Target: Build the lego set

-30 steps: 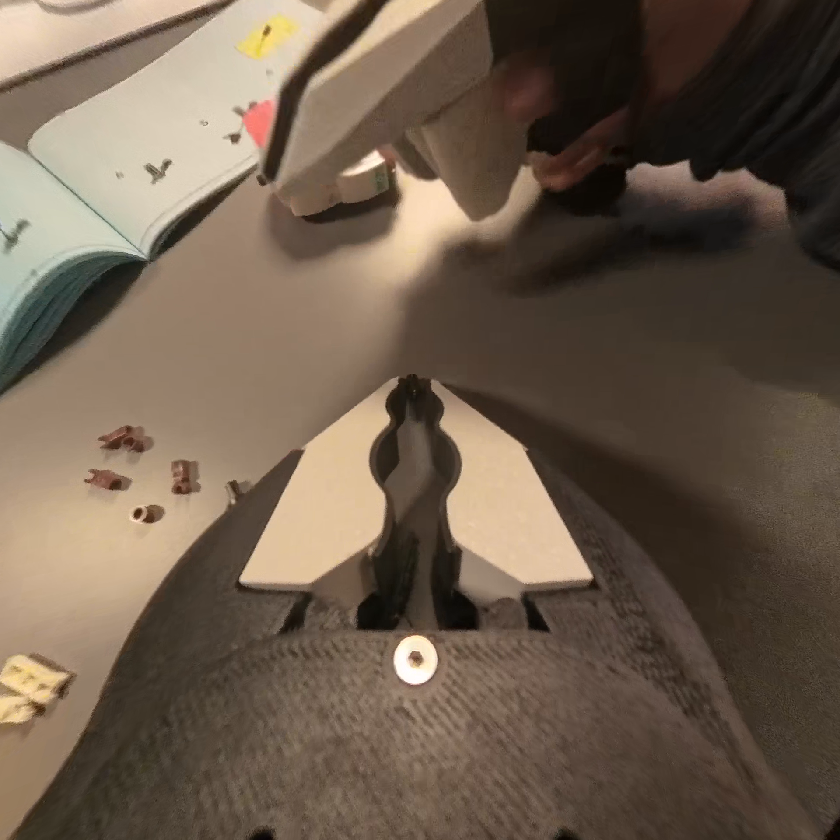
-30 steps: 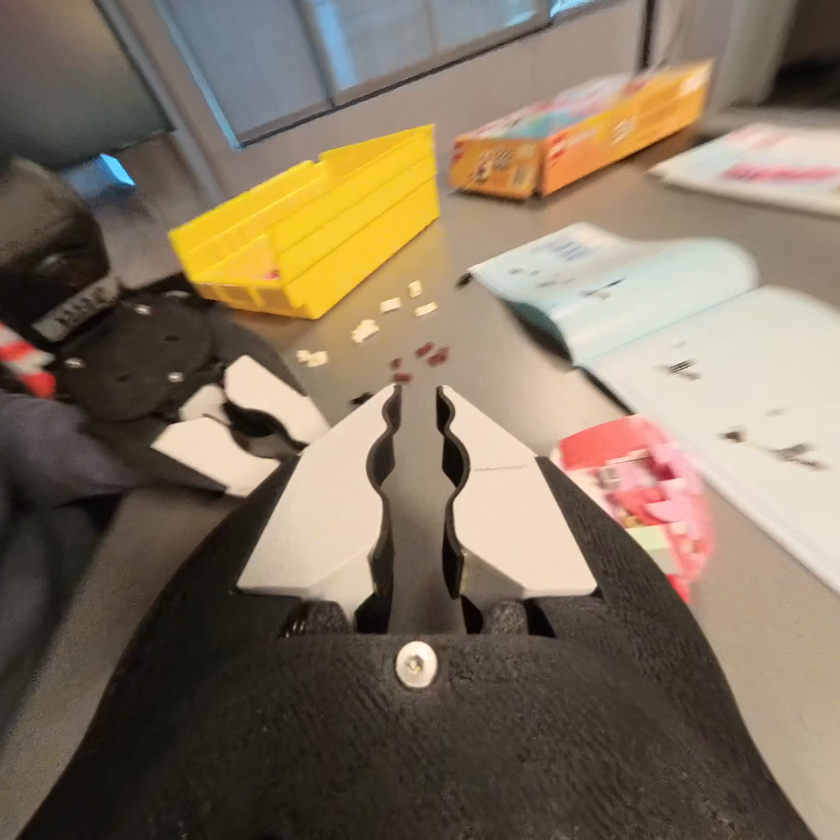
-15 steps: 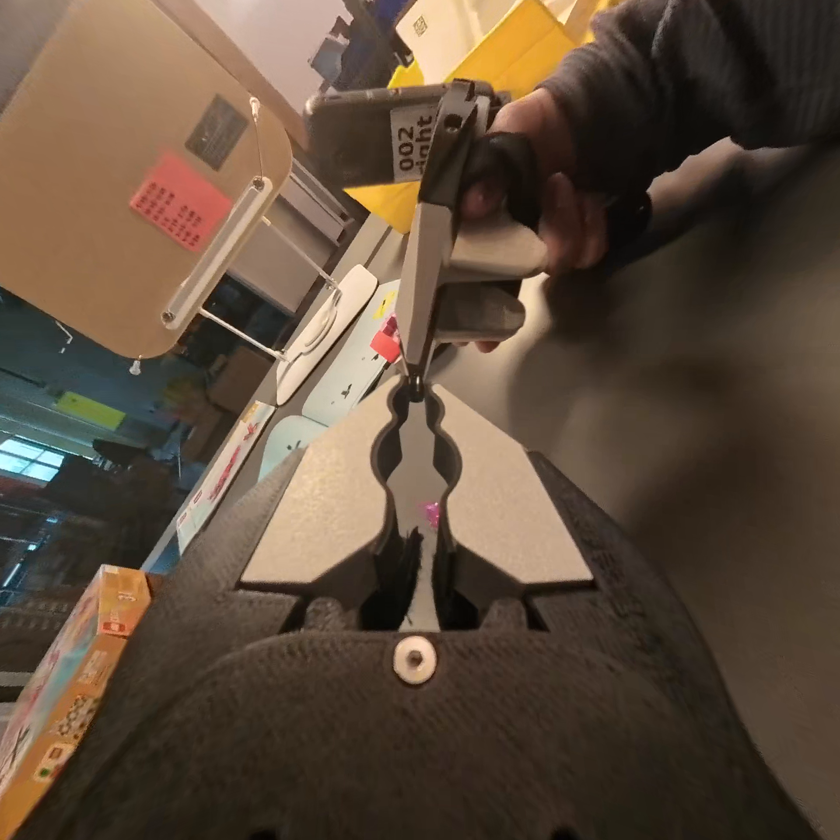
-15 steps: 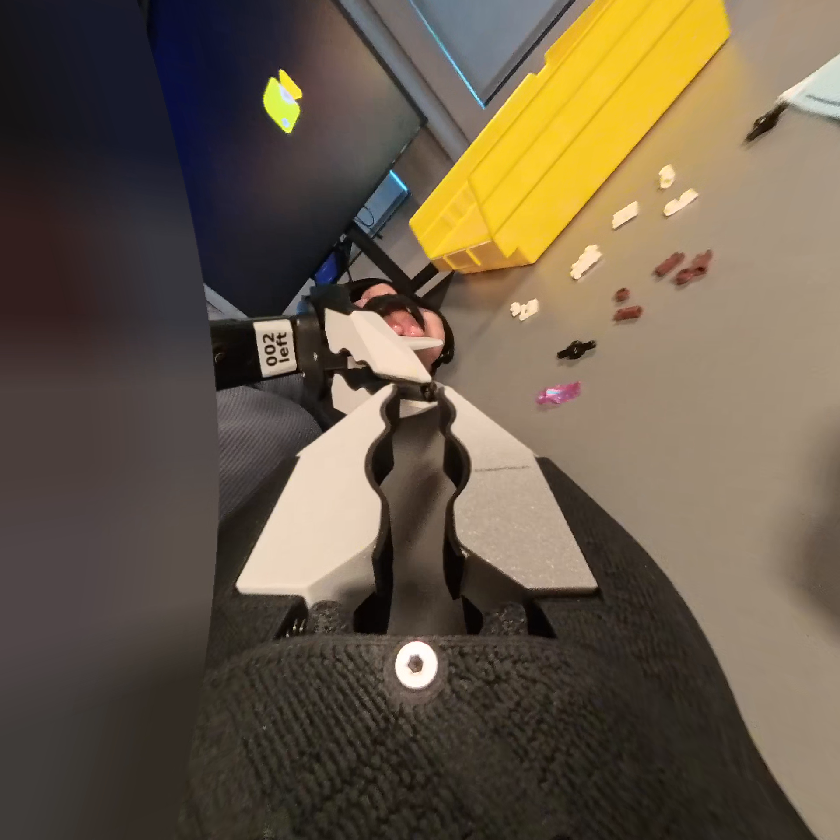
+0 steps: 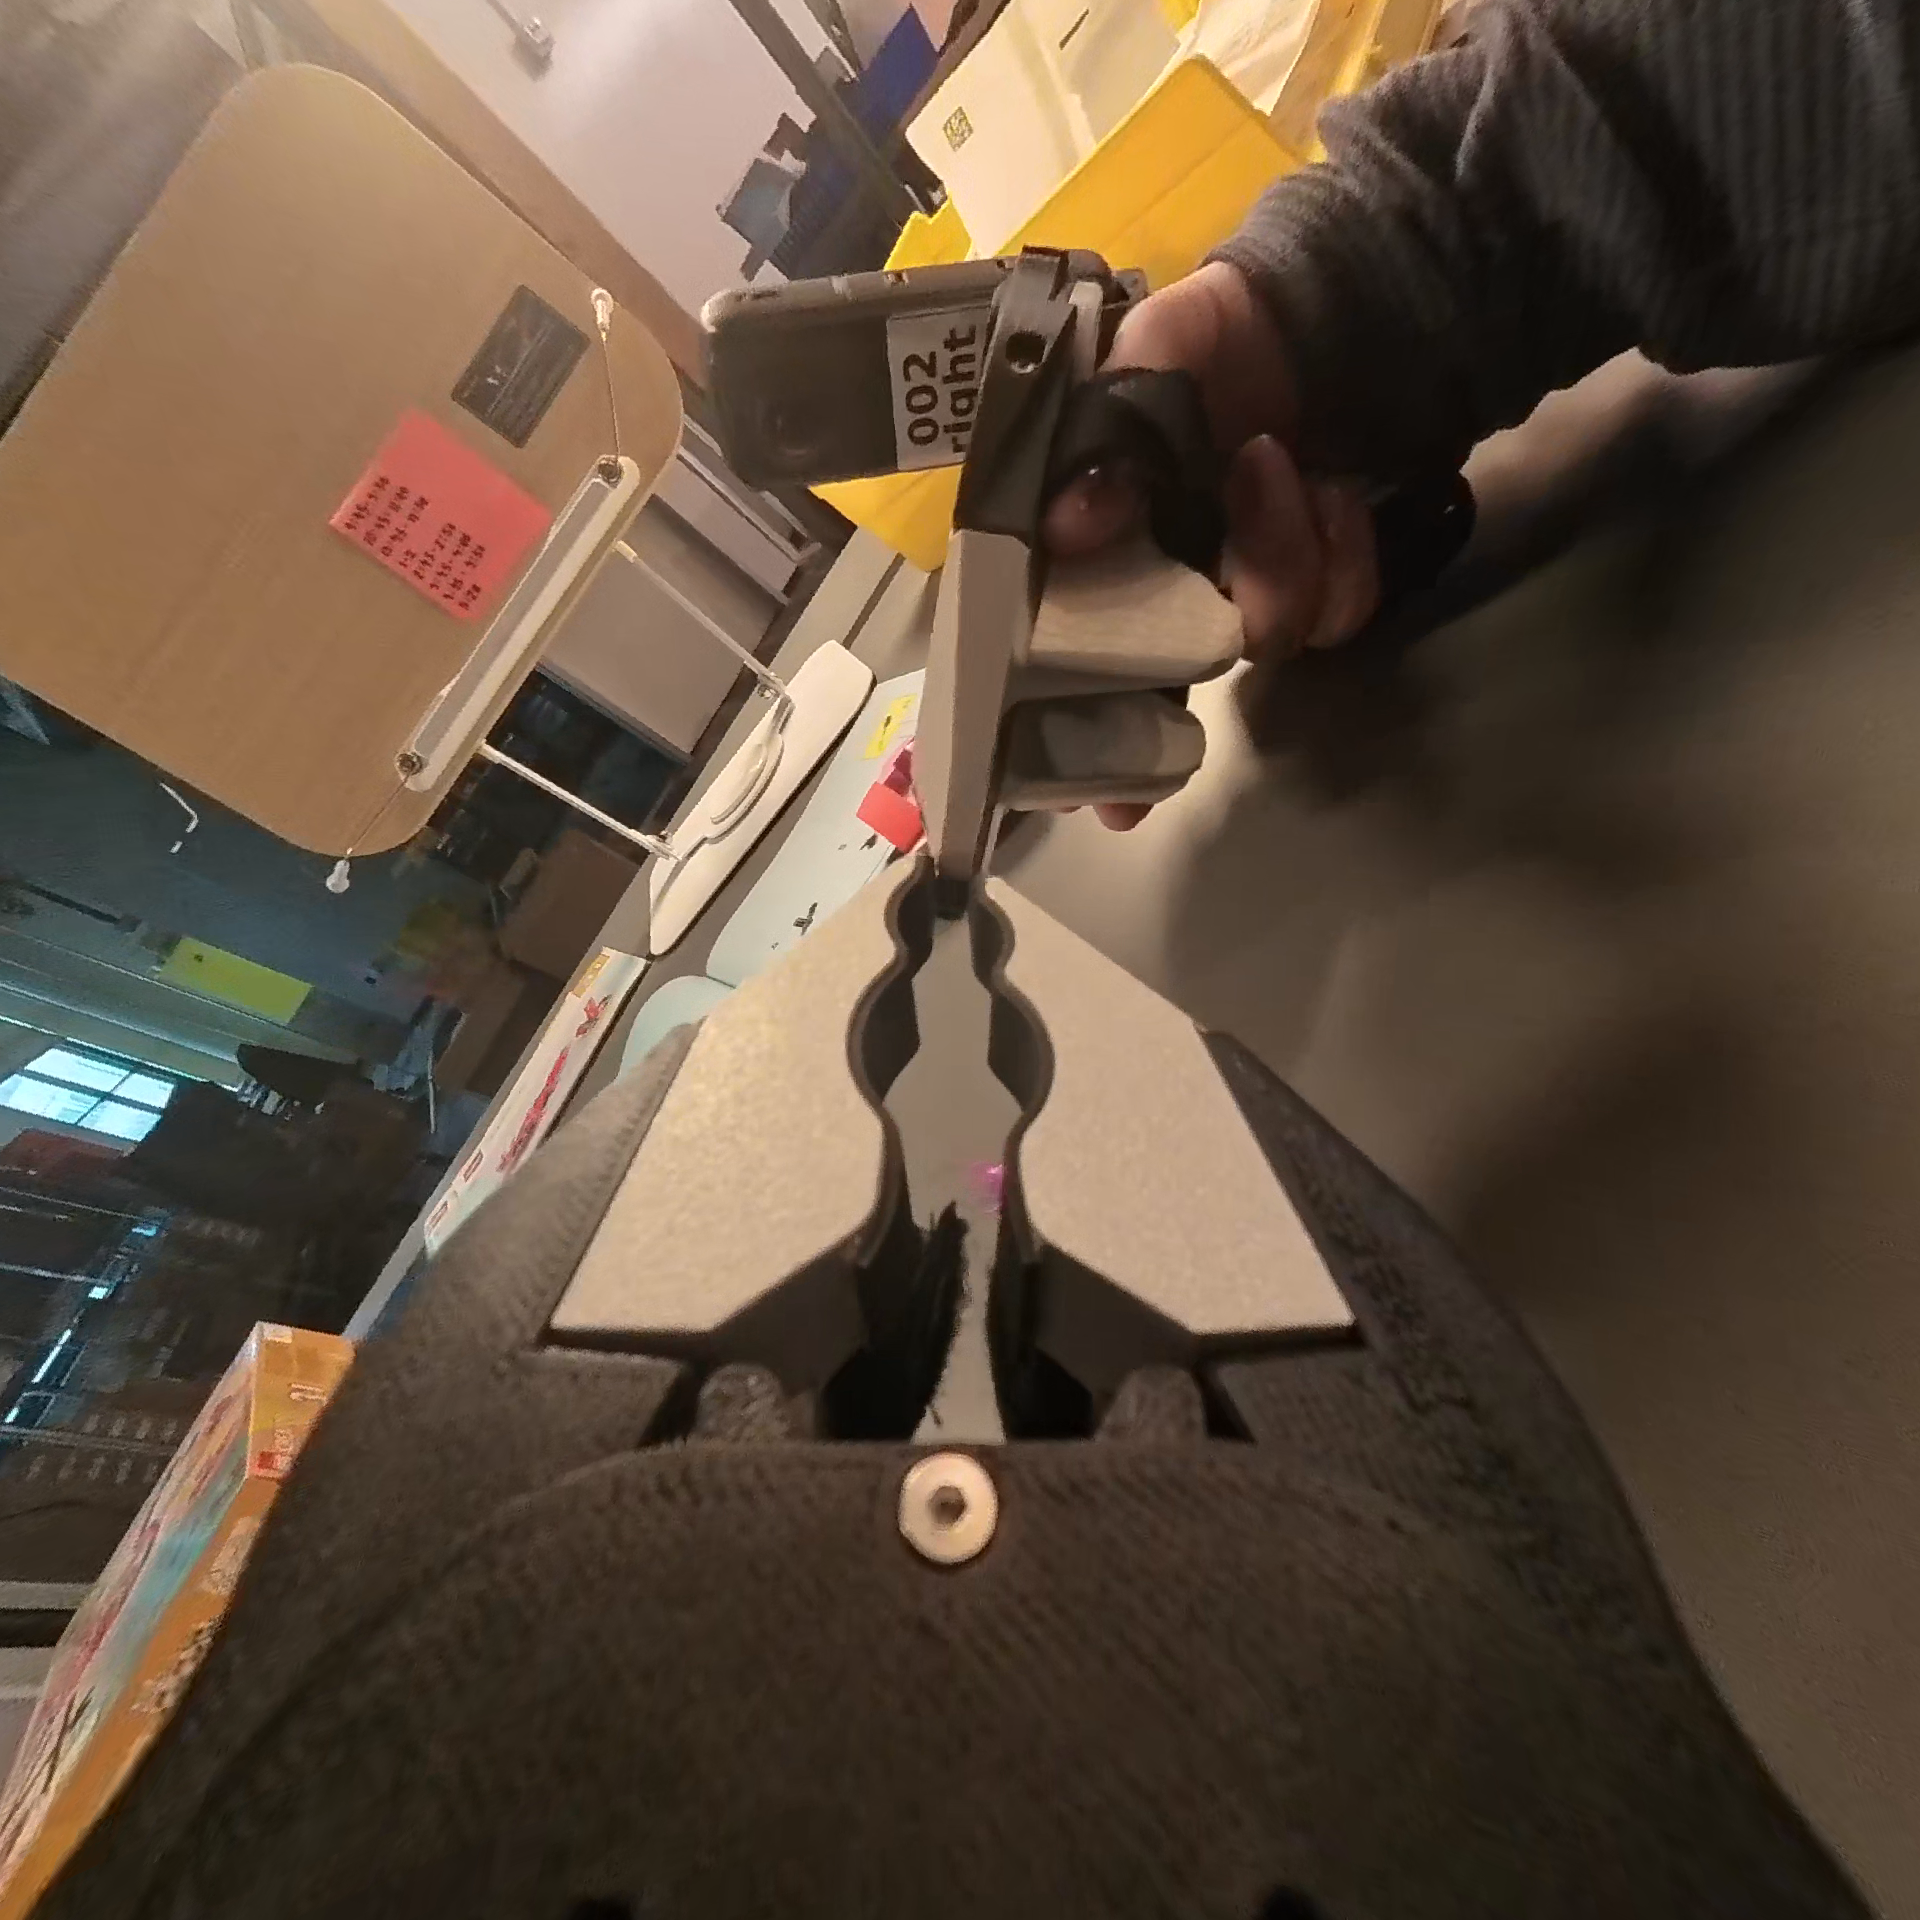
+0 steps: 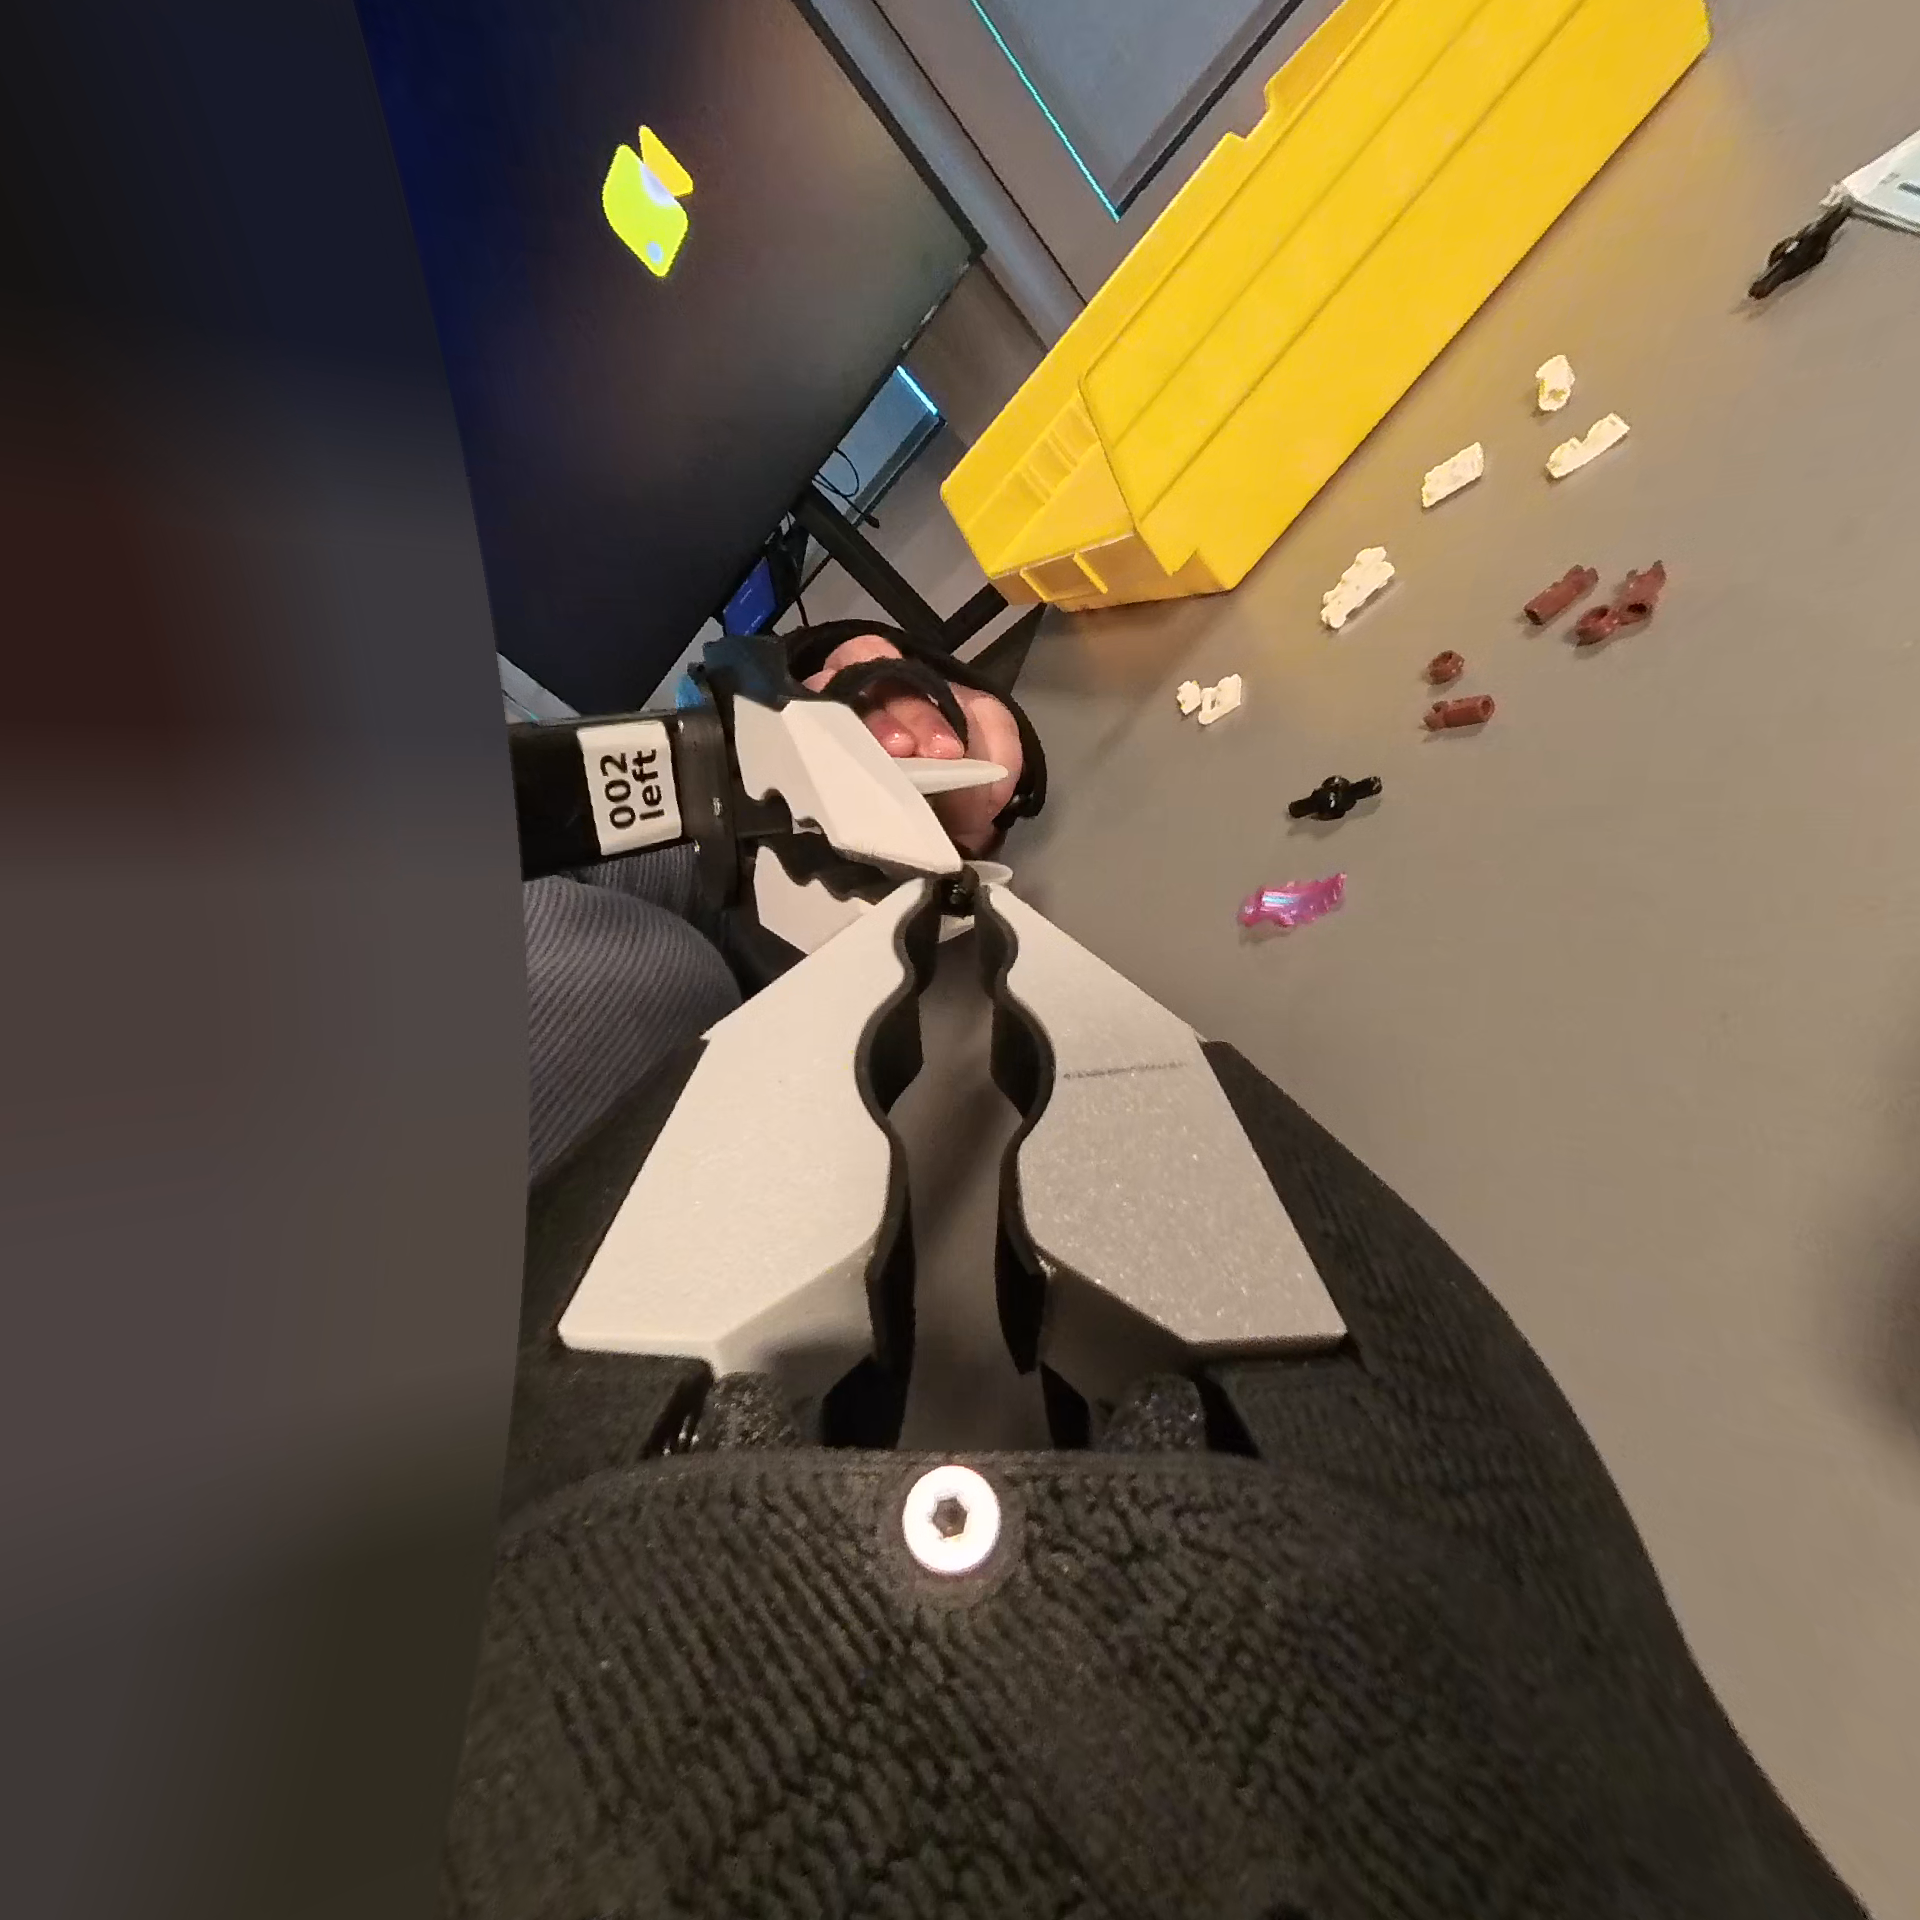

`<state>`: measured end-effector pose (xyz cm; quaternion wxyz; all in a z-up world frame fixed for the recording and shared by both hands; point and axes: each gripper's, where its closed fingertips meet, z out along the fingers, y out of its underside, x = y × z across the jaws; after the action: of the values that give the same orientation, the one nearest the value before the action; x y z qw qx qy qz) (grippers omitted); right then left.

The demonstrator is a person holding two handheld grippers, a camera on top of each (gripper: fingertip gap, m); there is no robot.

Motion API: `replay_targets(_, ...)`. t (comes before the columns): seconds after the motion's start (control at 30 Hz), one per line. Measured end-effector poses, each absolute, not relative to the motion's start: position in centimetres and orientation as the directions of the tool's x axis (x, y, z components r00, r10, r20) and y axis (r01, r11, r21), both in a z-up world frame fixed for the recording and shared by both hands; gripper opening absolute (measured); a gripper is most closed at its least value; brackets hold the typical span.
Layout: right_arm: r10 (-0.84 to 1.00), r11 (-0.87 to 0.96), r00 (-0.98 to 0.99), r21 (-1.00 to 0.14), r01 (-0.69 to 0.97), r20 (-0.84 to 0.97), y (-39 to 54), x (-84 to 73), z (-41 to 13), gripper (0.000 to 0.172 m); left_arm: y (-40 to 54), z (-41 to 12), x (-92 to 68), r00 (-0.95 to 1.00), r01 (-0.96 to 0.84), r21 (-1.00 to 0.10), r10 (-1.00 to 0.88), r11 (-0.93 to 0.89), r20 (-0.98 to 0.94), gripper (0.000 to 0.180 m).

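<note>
We work over a grey table (image 6: 1558,1143) in a cluttered workshop. The left wrist view alone shows, from left to right, an orange toy box (image 5: 156,1610), a wooden board (image 5: 260,416) bearing a red note (image 5: 442,525), an open pale-blue booklet (image 5: 821,831), and yellow bins (image 5: 1174,125) at the back. The right wrist view alone shows a dark monitor (image 6: 675,312), a yellow bin (image 6: 1299,312), then loose parts lying on the table: white pieces (image 6: 1356,587), brown pieces (image 6: 1460,712), a black pin (image 6: 1333,796) and a translucent pink piece (image 6: 1291,900).

Both grippers meet tip to tip. Our left gripper (image 5: 948,902) has its fingers drawn nearly together, clamped on a small black part (image 5: 948,900). Our right gripper (image 6: 958,896) comes at it crosswise, its fingers likewise pinched on the same small black part (image 6: 958,894). So the part sits in the air above the table, caught between the two pairs of tips. In each view the other gripper appears with the gloved hand (image 5: 1247,499) gripping it.
</note>
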<state>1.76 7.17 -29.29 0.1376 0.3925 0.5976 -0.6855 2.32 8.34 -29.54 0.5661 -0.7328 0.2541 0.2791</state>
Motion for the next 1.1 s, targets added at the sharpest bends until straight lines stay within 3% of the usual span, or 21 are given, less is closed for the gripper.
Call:
replay_targets(0.13, 0.307, -0.206, -0.696, -0.760, 0.617, -0.649, 7.1, 2.0, -29.3, 0.003, 8.3, -29.5, 2.6, 0.736, -0.670, -0.711, -0.069, -0.212, -0.673, 0.006)
replay_targets(0.23, 0.373, -0.173, -0.707, -0.794, 0.583, -0.601, 7.2, 1.6, -29.8, 0.003, 7.7, -29.9, 1.8, 0.848, -0.525, -0.812, -0.080, -0.254, -0.523, 0.019)
replay_targets(0.33, 0.411, -0.166, -0.726, -0.828, 0.536, -0.552, 7.6, 1.3, -29.7, 0.004, 6.3, -30.5, -1.2, 0.929, -0.337, -0.872, 0.022, -0.356, -0.368, 0.027)
replay_targets(0.57, 0.501, -0.104, -0.753, -0.894, 0.436, -0.426, 7.9, 0.7, -29.9, 0.004, 4.3, -34.9, -5.0, 0.983, 0.051, -0.819, 0.172, -0.571, -0.059, 0.030)
replay_targets(0.7, 0.531, -0.082, -0.753, -0.908, 0.412, -0.389, 7.9, 0.4, -30.0, 0.003, 4.5, -37.0, -5.7, 0.977, 0.107, -0.759, 0.208, -0.642, -0.038, 0.031)
replay_targets(0.93, 0.565, -0.026, -0.765, -0.933, 0.359, -0.310, 7.8, 0.2, -30.1, 0.003, 5.5, -37.0, -5.7, 0.975, 0.151, -0.757, 0.222, -0.636, 0.008, 0.028)
replay_targets(1.03, 0.584, 0.011, -0.764, -0.939, 0.345, -0.274, 7.7, 0.0, -30.4, 0.003, 5.7, -37.1, -5.3, 0.981, 0.137, -0.757, 0.196, -0.639, 0.012, 0.009)
replay_targets(1.1, 0.613, 0.058, -0.757, -0.942, 0.329, -0.227, 7.6, -0.3, -30.8, 0.003, 5.7, -37.1, -5.3, 0.982, 0.136, -0.754, 0.188, -0.643, 0.017, 0.008)
